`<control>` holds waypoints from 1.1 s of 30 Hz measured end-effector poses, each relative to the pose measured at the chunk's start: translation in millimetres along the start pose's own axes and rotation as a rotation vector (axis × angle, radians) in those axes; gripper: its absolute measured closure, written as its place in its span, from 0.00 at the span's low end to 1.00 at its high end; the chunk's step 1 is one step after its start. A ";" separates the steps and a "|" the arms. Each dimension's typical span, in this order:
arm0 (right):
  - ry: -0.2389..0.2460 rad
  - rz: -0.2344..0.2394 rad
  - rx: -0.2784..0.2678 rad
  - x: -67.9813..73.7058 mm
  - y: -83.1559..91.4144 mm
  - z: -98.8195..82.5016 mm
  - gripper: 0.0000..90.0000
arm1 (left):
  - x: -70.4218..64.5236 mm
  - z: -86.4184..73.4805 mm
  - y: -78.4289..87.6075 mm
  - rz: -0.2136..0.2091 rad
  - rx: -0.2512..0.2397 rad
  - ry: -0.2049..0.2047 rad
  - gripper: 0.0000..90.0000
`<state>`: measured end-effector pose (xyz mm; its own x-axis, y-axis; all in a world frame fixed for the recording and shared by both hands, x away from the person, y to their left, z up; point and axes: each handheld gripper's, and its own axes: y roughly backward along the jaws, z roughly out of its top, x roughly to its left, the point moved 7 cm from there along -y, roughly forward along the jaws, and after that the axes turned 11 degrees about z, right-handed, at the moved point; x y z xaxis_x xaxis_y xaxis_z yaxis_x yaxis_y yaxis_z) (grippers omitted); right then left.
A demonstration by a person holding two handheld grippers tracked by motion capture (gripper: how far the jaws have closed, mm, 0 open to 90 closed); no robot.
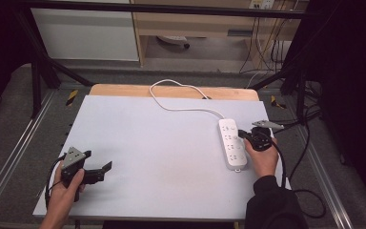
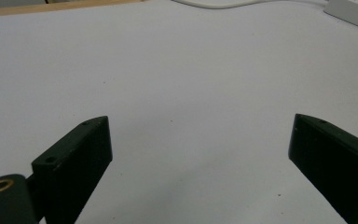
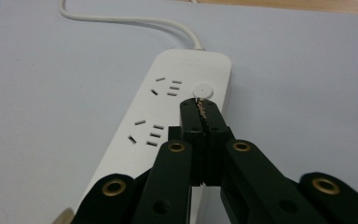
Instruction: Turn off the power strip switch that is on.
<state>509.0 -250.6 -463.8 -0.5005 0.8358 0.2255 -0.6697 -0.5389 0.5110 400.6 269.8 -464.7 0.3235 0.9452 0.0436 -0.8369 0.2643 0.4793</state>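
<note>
A white power strip [image 1: 232, 143] lies at the right of the grey table mat [image 1: 162, 157], its white cord [image 1: 171, 104] looping back toward the far edge. My right gripper [image 1: 241, 135] is shut, and its tips are over the strip's right side. In the right gripper view the closed jaws [image 3: 199, 105] point at the strip [image 3: 163, 112], with their tips just short of its round button [image 3: 202, 89]; nothing is held between them. My left gripper [image 1: 97, 161] rests near the mat's front left, open. Its jaws [image 2: 198, 140] stand wide apart over bare mat.
A wooden board [image 1: 124, 90] shows beyond the mat's far edge. Metal frame rails run along both sides of the table, and black cables [image 1: 310, 143] trail off at the right. The strip's corner [image 2: 354, 11] and cord [image 2: 214, 3] show far off in the left gripper view.
</note>
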 end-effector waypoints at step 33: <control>0.000 0.002 0.040 3.0 -9.8 -8.1 1.00 | -2.6 -5.8 -0.6 -0.022 0.042 -0.013 0.07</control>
<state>509.7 -243.7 -474.8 -0.5020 0.8347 0.2266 -0.6463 -0.5361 0.5431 397.7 268.3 -470.2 0.3472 0.9367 0.0440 -0.8104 0.2761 0.5167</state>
